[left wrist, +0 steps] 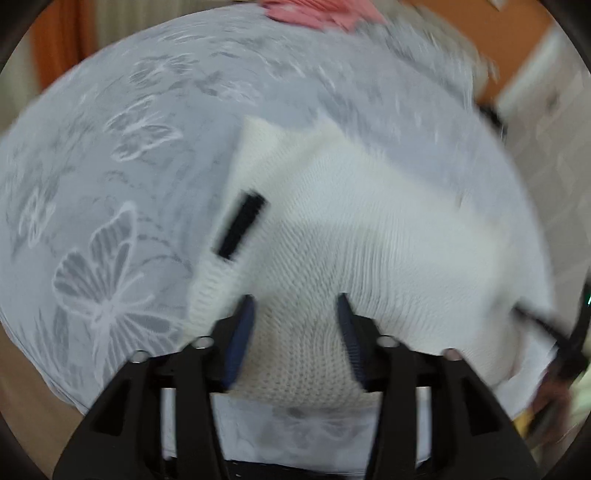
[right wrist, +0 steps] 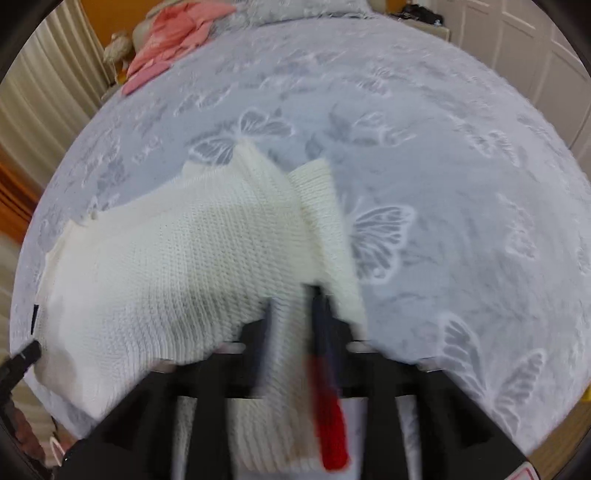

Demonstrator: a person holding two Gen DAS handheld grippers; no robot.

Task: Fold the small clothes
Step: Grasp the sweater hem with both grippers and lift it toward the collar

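The white knit garment (right wrist: 177, 266) lies on the bed (right wrist: 443, 147), long axis running left to right. The left gripper (left wrist: 295, 314) and right gripper (right wrist: 291, 306) straddle its near edge, both released

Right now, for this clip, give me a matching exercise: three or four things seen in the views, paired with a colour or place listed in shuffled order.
Things:
1. knitted garment
2. pink clothes
3. bedspread
4. label

Descriptions:
A. pale grey with a butterfly pattern
B. small black strip on the garment's edge
C. cream white, lying between both hand-held grippers' fingers
D. piled at the far end of the bed

Pairs: 1-C, 2-D, 3-A, 4-B
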